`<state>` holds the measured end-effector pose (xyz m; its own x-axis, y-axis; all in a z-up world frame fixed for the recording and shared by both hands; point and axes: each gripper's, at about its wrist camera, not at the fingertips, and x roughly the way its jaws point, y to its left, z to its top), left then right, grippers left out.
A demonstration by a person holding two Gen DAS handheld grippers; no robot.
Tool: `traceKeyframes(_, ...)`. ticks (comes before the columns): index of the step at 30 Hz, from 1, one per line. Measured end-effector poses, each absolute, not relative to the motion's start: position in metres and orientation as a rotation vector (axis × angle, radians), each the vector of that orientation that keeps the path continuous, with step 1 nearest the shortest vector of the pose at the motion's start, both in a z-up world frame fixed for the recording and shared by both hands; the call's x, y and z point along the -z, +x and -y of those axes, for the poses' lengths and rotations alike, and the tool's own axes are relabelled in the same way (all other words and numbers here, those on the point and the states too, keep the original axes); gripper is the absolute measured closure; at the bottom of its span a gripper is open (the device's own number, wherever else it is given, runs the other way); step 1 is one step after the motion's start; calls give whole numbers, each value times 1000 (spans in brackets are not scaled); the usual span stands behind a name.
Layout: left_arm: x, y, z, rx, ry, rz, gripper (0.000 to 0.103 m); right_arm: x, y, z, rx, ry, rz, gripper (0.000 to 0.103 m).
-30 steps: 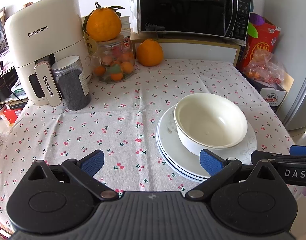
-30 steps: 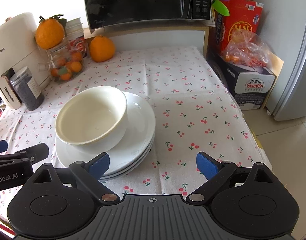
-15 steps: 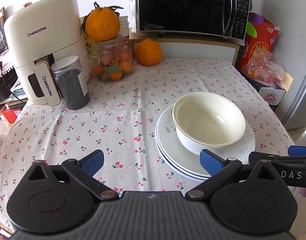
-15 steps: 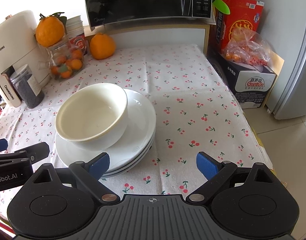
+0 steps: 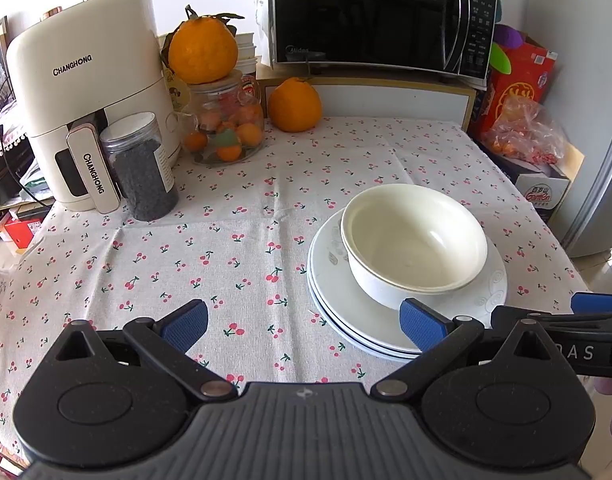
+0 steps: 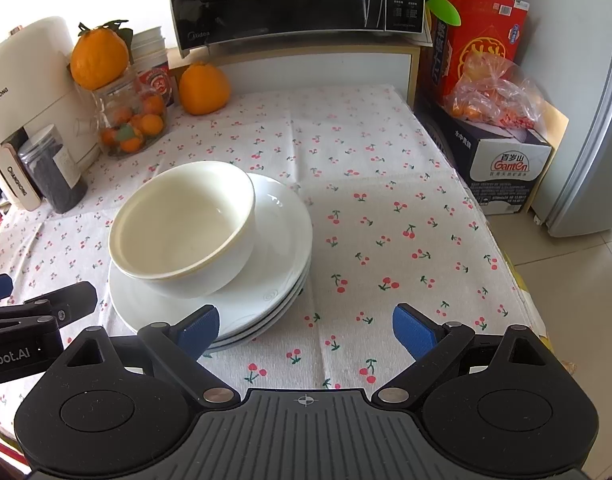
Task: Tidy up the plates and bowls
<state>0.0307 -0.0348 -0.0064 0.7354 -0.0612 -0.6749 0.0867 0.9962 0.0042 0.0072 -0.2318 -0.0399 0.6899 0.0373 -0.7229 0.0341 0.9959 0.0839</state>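
Two nested bowls [image 5: 413,240] on three stacked plates [image 5: 357,320] — two large oranges [image 5: 294,104], one fruit jar [image 5: 222,120], one dark jar [image 5: 142,168], one microwave [image 5: 381,16], one air fryer [image 5: 86,80] — two grippers [image 5: 304,320].

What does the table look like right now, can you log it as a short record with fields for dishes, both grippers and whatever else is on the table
dishes: cream bowl sitting off-centre on a stack of white plates
surface: cherry-print tablecloth
left gripper: open, empty, right finger over the plates' near rim
right gripper: open, empty, left finger over the plates' near rim
back left: Changhong air fryer, dark-filled jar, glass jar of small oranges with a large orange on top
back centre: second orange, Midea microwave on a shelf
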Motion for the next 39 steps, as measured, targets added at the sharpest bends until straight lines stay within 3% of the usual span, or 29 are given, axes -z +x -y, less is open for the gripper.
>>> traceKeyframes(39, 11, 31, 38, 32, 99, -811, 0, 41, 8, 233, 28, 88, -812, 8)
